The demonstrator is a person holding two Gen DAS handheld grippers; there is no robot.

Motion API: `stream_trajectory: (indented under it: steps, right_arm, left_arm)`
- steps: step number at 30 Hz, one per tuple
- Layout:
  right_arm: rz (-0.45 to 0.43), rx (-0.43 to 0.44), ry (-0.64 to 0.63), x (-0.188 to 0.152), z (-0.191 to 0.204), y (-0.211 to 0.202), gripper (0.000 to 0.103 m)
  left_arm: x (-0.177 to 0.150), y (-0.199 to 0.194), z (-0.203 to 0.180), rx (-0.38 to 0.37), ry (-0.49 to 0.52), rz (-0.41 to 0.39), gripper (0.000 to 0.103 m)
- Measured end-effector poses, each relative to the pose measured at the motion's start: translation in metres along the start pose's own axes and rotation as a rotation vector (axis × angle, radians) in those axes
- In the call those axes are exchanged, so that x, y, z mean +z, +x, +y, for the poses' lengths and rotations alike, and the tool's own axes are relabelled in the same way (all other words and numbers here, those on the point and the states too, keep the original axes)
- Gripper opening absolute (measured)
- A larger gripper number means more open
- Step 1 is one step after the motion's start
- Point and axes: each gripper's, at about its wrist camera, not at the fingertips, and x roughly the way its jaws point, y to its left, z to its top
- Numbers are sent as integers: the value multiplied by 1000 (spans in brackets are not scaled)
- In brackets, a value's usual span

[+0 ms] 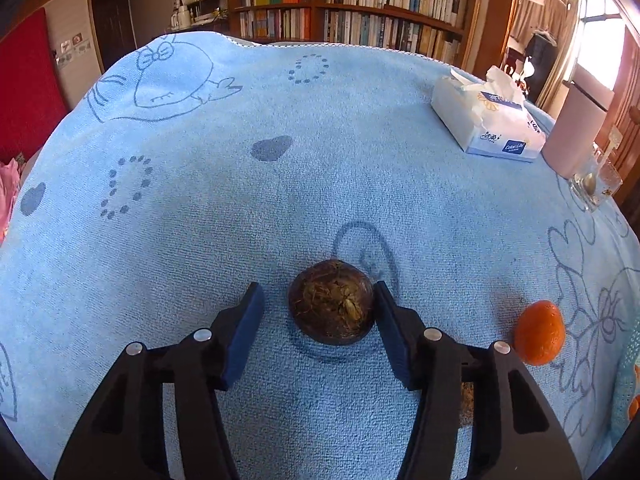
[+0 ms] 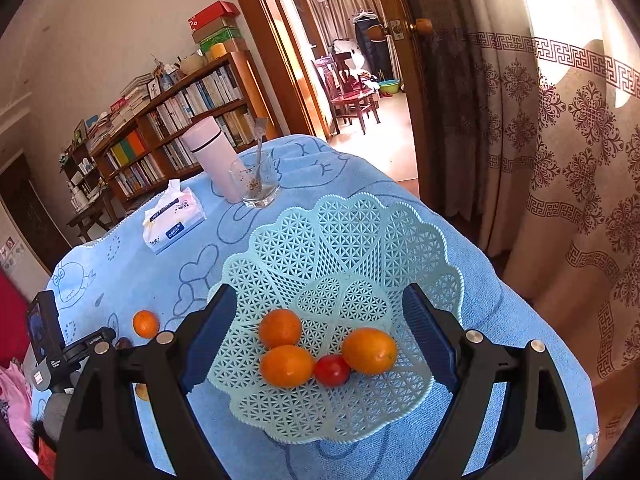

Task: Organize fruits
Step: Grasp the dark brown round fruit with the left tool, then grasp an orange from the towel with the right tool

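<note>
Left gripper (image 1: 320, 320): jaws wide, straddling brown round fruit (image 1: 332, 306) on blue towel (image 1: 200, 208); right pad touching it, left pad apart.
Loose orange (image 1: 540, 332): right, on towel.
Right gripper (image 2: 320, 344): wide, holding nothing, over basket (image 2: 360, 240) containing three oranges (image 2: 286, 365) and red fruit (image 2: 331, 370).

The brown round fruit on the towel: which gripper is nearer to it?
Left. The left gripper has the brown fruit between its open fingers, one finger touching it. The right gripper is over the basket, apart from it.
</note>
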Motion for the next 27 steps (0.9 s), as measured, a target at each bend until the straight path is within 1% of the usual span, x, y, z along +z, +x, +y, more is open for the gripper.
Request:
stream_trajectory:
  steps: [2,6,12,20,24,27]
  right_arm:
    - [11,9,-27,-5,8,3,86]
    - [22,30,-88,-14,25,7,86]
    - [63,97,-108,-18,51,16,86]
    - [178,206,-190,-16,119,49,86]
    - [260,256,-213,-20,153,74,86]
    - [331,284,-206,-24,174,97,86]
  left_arm:
    - [0,-5,2,-25,-11,-7,42]
    - [1,-20,6,-25,-26,-44,41]
    - [4,-40,15,-56,-71,-82,41]
    - [7,-61,17,-57,-73,-143,41]
    - [5,-62,20,-56,-82,-147,41]
    - [5,-60,22,-48,-89,-142,41]
